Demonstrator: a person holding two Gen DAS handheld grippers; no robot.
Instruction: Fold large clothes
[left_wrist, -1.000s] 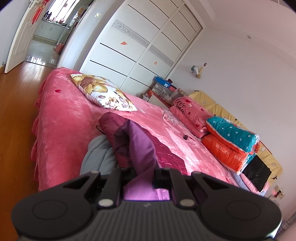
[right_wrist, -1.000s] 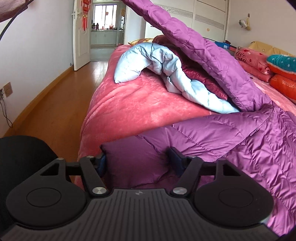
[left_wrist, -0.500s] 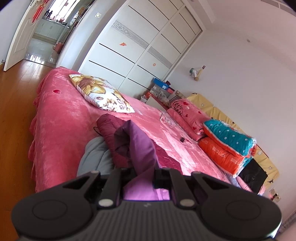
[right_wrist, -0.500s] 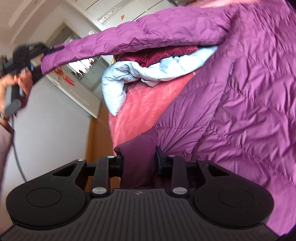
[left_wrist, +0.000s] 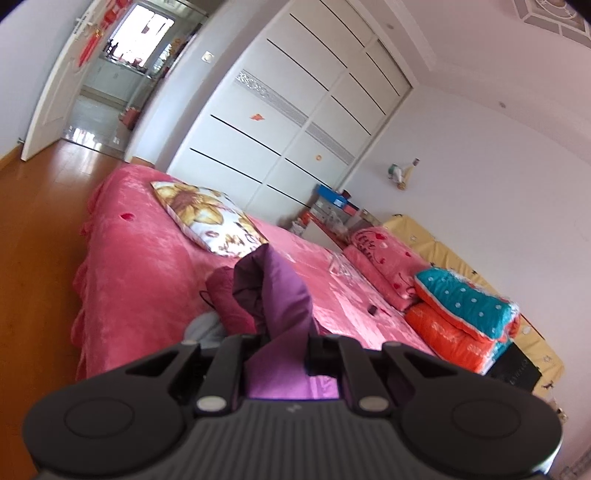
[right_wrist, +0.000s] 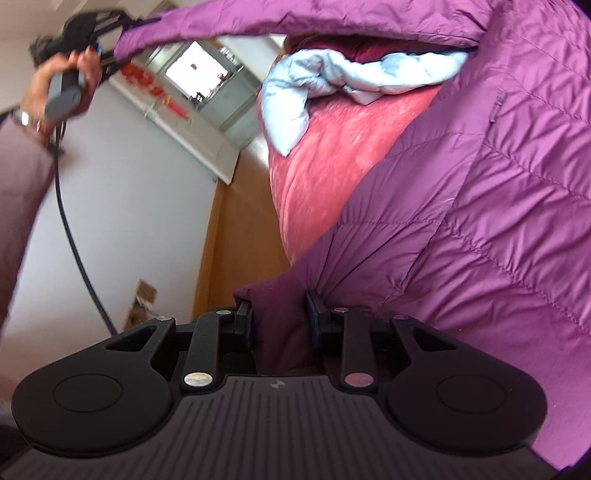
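A quilted purple jacket (right_wrist: 480, 221) lies spread over the pink bed (right_wrist: 332, 166). My right gripper (right_wrist: 279, 314) is closing, and its pads press on a dark purple sleeve end of that jacket. My left gripper (left_wrist: 280, 343) is shut on the other sleeve (left_wrist: 273, 291) and holds it up above the bed. In the right wrist view a hand (right_wrist: 70, 70) carries the left gripper (right_wrist: 118, 22) at the top left, with the sleeve stretched from it. A light blue jacket (right_wrist: 332, 74) and a maroon garment (left_wrist: 225, 291) lie bunched on the bed under the raised sleeve.
A floral pillow (left_wrist: 210, 218) lies at the bed's far end. Folded teal and orange quilts (left_wrist: 461, 317) and a pink pillow (left_wrist: 388, 258) are stacked to the right. White wardrobe (left_wrist: 295, 110) behind. Wooden floor (left_wrist: 37, 221) runs along the bed. A cable (right_wrist: 70, 240) hangs from the hand.
My right gripper's jaws have come together on the purple sleeve end and the gripper has rolled, tilting its view. My left gripper has risen a little with its sleeve.
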